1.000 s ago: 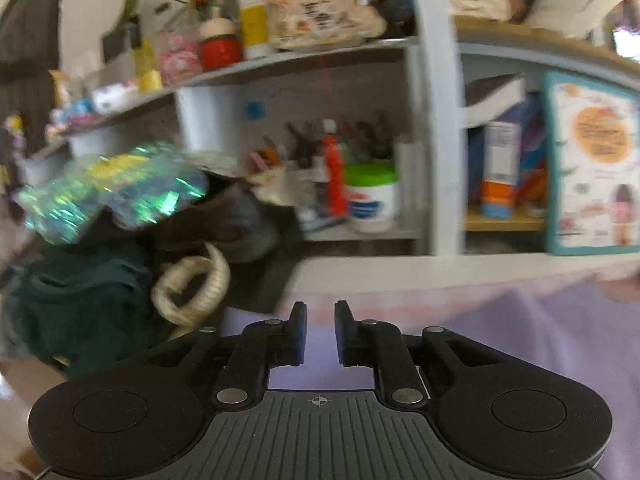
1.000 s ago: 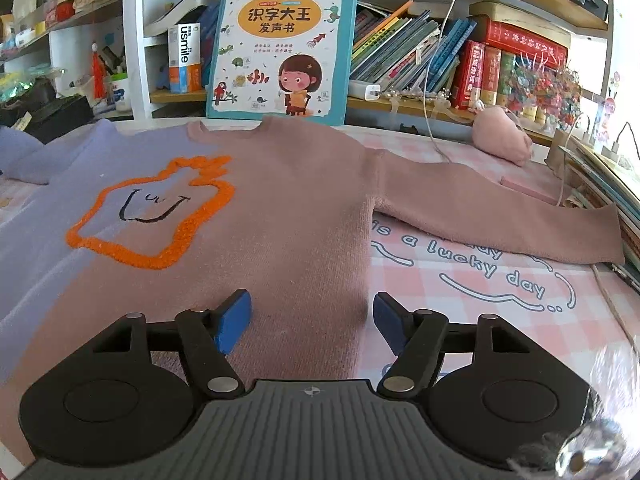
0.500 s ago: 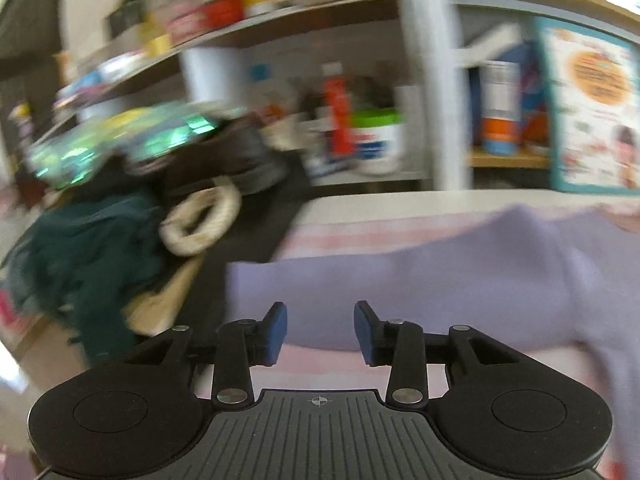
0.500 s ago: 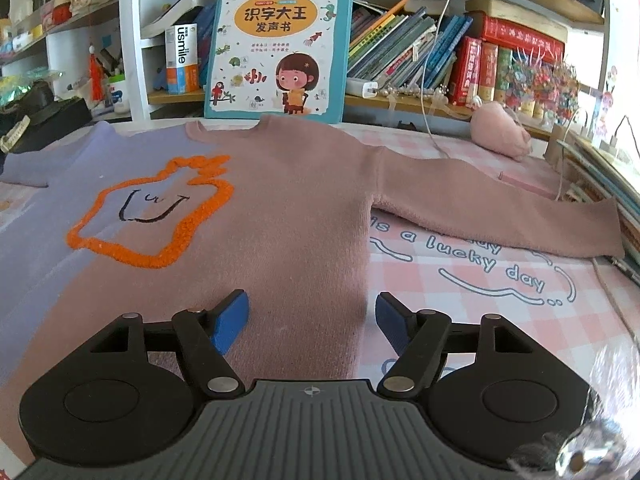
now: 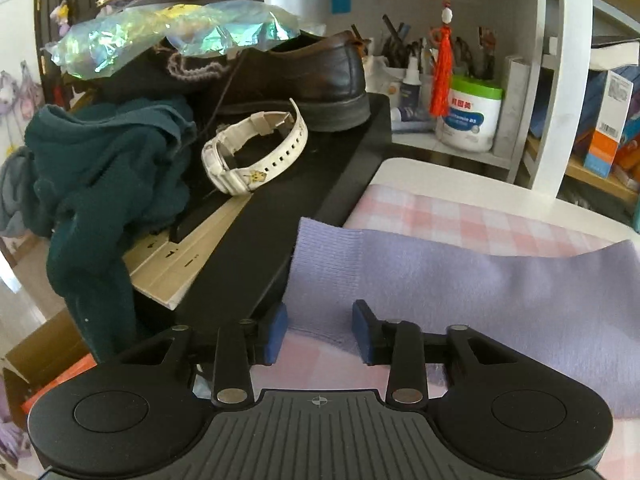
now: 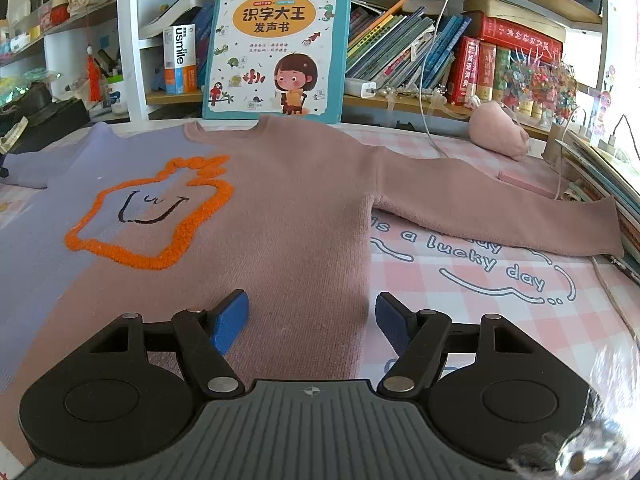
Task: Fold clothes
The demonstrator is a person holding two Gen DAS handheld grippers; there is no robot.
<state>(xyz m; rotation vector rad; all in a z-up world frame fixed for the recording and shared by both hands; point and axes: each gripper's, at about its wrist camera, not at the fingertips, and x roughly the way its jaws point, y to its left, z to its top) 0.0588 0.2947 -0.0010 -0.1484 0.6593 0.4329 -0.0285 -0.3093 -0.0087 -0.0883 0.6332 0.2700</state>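
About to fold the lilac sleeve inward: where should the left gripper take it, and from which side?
Pinch the ribbed cuff, coming from its open end with the left gripper. The lilac sleeve lies flat, its cuff overhanging the table edge, probably leaving room under it.

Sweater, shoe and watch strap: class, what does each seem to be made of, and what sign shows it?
Sweater: soft matte knit, likely wool or acrylic; ribbed cuff.
Shoe: dark brown leather, apparently; smooth with a dull shine.
Watch strap: white rubber or plastic; moulded, punched holes.
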